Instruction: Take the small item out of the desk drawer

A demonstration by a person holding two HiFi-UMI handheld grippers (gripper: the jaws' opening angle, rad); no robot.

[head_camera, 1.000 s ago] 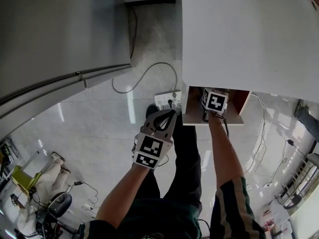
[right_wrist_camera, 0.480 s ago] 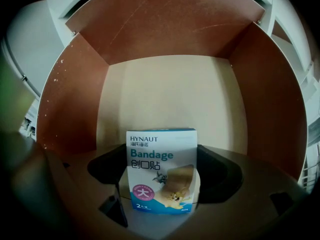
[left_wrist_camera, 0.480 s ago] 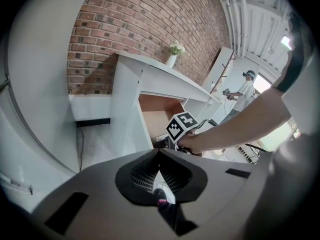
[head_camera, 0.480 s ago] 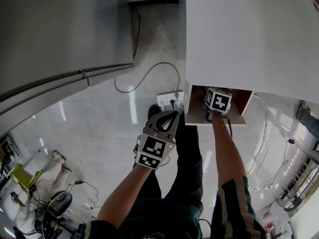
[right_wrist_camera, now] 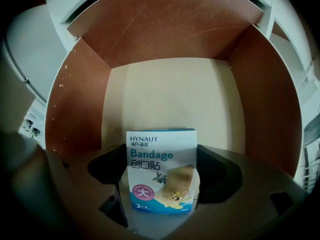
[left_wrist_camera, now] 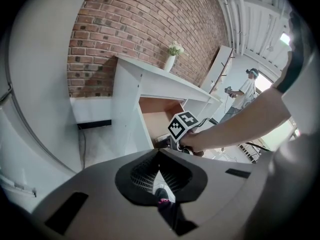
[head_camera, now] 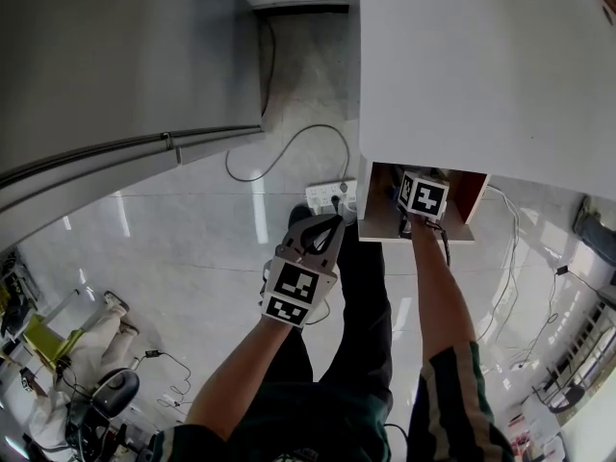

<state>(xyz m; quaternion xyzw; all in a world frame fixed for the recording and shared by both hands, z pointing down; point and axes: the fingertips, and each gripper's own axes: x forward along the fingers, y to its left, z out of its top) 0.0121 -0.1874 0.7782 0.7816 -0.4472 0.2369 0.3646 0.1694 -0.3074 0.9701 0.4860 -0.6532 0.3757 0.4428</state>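
A small blue-and-white bandage box [right_wrist_camera: 161, 171] stands upright between the jaws of my right gripper [right_wrist_camera: 162, 184], which is shut on it. That gripper is inside the open desk drawer [right_wrist_camera: 170, 94], whose brown walls and pale floor hold nothing else that I can see. In the head view the drawer [head_camera: 375, 205] juts from under the white desk top [head_camera: 481, 65]. The right gripper's marker cube [head_camera: 422, 198] hides the box there. My left gripper [head_camera: 332, 224] hangs over the floor left of the drawer, shut and holding nothing [left_wrist_camera: 159, 176].
A white power strip [head_camera: 327, 195] and a looping cable [head_camera: 279, 152] lie on the tiled floor by the desk's left side. A grey partition [head_camera: 115, 85] fills the left. A vase [left_wrist_camera: 172, 56] stands on the desk against a brick wall. A person [left_wrist_camera: 247, 86] stands far off.
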